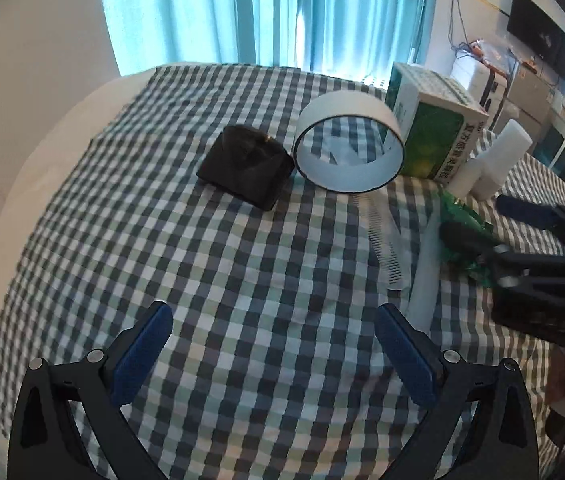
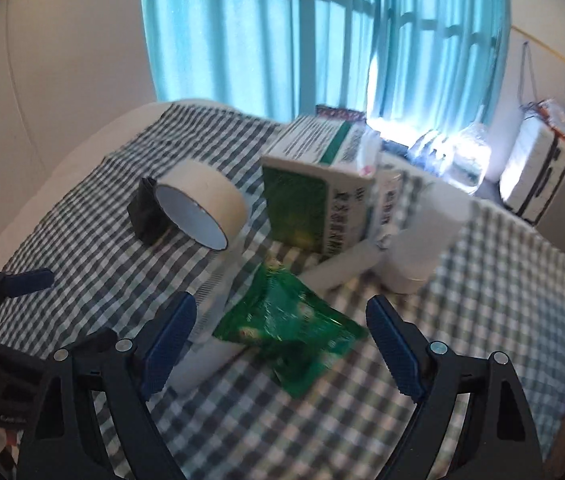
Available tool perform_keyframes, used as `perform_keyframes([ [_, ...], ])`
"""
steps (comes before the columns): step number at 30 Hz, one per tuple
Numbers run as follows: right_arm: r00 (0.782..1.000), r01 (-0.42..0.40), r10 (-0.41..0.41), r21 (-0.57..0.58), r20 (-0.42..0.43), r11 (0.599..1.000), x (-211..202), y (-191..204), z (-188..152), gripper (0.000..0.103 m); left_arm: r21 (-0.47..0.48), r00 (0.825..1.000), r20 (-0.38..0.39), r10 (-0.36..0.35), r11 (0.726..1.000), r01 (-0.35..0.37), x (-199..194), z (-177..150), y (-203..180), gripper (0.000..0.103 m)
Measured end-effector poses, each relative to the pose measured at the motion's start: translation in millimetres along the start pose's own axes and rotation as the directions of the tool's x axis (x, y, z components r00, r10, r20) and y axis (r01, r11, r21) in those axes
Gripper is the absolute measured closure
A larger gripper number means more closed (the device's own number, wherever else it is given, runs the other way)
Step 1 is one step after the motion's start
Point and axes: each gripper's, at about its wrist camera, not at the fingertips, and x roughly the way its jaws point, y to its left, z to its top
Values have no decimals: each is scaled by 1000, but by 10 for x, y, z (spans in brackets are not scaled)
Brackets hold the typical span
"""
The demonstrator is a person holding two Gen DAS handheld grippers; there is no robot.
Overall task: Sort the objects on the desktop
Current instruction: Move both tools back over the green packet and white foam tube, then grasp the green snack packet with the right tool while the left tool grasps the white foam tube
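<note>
While the right claw (image 2: 278, 344) hangs wide open over the green packet (image 2: 290, 332), a fast close could crumple it or snag the comb (image 2: 212, 296) just left. Packet sits between the pads; tape (image 2: 202, 204) and box (image 2: 314, 196) lie beyond. Left claw (image 1: 274, 344) open, empty.

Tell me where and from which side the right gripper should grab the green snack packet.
Grip the green snack packet across its crumpled middle, coming down from above and in front. It lies flat on the checked cloth, one edge resting on a white tube, between the open fingers of the right gripper. Its raised crinkles probably give the pads purchase.
</note>
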Motion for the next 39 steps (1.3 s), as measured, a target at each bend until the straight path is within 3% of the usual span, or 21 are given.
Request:
perform_keyframes([
  [2, 996, 54, -56, -32, -68, 998, 235, -11, -37, 17, -15, 1000, 2, -26, 1000, 26, 52, 14, -19, 0],
  [3, 996, 41, -43, -23, -79, 999, 276, -63, -80, 21, -22, 999, 4, -43, 999, 43, 69, 28, -34, 0],
  [4, 998, -12, 13, 26, -65, 1000, 259, -183, -129, 28, -34, 997, 11, -70, 997, 70, 81, 58, -67, 0],
  [5, 996, -63, 67, 75, -58, 995, 233, -285, -142, 44, -44, 996, 20, -89, 995, 89, 90, 80, -85, 0],
  [6, 994, -86, 94, 118, -59, 989, 206, -380, -139, 47, -52, 992, 42, -122, 991, 124, 82, 97, -150, 0],
  [9, 999, -20, 25, 129, -40, 991, 45, -557, -105, 63, -21, 981, 70, -181, 983, 183, 91, 87, -371, 0],
  [11, 999, 30, -27, 104, -29, 994, -44, -606, -131, 66, 45, 981, 60, -183, 983, 180, 145, 53, -568, 0],
  [14, 998, 33, -25, 127, -64, 991, -65, -699, -190, 70, 128, 983, 24, -181, 976, 176, 275, -18, -816, 0],
  [18, 998, 0, 11, 169, -64, 986, -157, -761, -226, 71, 158, 985, 12, -174, 973, 170, 401, -157, -921, 4],
  [20, 998, 9, 1, 167, -63, 986, -203, -763, -244, 71, 165, 980, 24, -195, 968, 189, 366, -193, -910, 22],
  [22, 998, 26, -17, 159, -63, 987, -278, -750, -241, 71, 190, 977, 22, -212, 960, 204, 313, -197, -910, 59],
  [23, 998, 32, -22, 154, -65, 987, -313, -744, -242, 71, 198, 975, 19, -222, 957, 214, 289, -198, -910, 66],
  [24, 997, 35, -26, 152, -66, 988, -353, -736, -241, 71, 214, 968, 7, -250, 946, 243, 261, -205, -919, 82],
  [25, 997, 42, -33, 152, -66, 987, -423, -739, -244, 71, 231, 966, -1, -258, 940, 251, 229, -222, -941, 87],
  [29, 998, 53, -50, 160, -24, 986, -772, -770, -188, 71, 282, 969, -25, -244, 929, 241, 79, -330, -982, 88],
  [33, 998, 55, -57, 149, 10, 987, -1082, -756, -181, 71, 252, 964, -70, -256, 930, 266, -85, -494, -939, 88],
  [39, 1000, 29, -29, 174, -1, 984, -1115, -725, -227, 67, 225, 960, -99, -263, 934, 279, -278, -633, -975, 88],
])
